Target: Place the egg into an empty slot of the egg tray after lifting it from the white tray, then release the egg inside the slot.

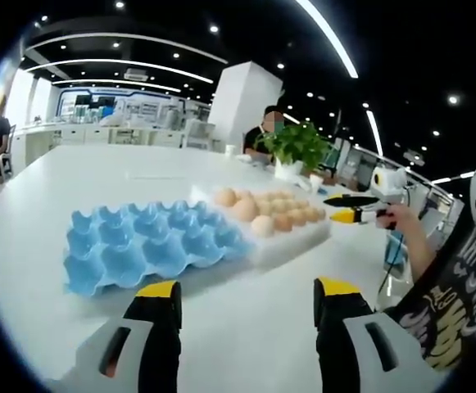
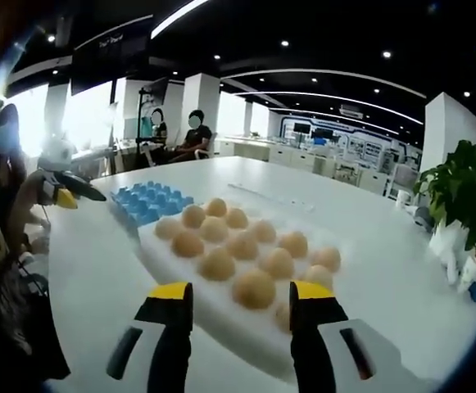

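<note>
Blue and bare in every slot I can see, the egg tray (image 1: 151, 243) is lying on the white table (image 1: 246, 327) touching the white tray (image 1: 291, 240), where the eggs (image 2: 254, 288) are sitting in rows. I am holding my left gripper (image 1: 247, 299) over the table short of the blue tray, jaws apart with nothing between them. My right gripper (image 2: 241, 300) is hovering at the near edge of the white tray, jaws apart and gripping nothing, the nearest egg just ahead of them

Far eggs (image 1: 291, 214) blurred together — blue egg tray (image 2: 149, 201) partly behind white tray (image 2: 221, 315)
</note>
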Available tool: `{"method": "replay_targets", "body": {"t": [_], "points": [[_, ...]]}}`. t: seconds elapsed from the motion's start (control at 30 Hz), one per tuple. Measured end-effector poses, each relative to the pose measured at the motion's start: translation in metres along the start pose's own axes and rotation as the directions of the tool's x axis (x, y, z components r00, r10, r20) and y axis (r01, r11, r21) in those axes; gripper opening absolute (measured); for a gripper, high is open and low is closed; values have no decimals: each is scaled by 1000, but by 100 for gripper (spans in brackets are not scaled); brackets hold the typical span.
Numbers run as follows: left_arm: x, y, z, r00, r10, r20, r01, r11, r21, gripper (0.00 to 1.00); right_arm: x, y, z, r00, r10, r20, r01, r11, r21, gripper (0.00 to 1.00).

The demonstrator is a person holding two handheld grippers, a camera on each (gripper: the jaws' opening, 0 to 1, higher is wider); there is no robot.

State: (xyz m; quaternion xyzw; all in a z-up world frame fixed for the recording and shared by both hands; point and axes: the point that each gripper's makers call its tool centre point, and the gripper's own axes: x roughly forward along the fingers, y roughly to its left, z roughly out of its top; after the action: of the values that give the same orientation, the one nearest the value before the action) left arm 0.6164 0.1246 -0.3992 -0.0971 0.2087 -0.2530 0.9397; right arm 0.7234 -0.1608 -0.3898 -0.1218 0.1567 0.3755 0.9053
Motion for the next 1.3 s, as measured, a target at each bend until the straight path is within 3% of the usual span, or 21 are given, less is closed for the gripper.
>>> {"method": "replay_targets", "body": {"t": [0.37,0.87,1.3], "points": [[-5,1,0,1000,8,13,-8,1000,-3,65,-2,-1,11,999,-20,50,19,1000,8,50],[4,0,-2,1000,-7,-4,7,1000,-14,64,-8,-25,-6,995,-96,27,95,995,43,50],[9,0,-3,1000,-8,-17,8,1000,-16,64,3,-43,-28,987,-157,-19,158,985,74,45]]}}
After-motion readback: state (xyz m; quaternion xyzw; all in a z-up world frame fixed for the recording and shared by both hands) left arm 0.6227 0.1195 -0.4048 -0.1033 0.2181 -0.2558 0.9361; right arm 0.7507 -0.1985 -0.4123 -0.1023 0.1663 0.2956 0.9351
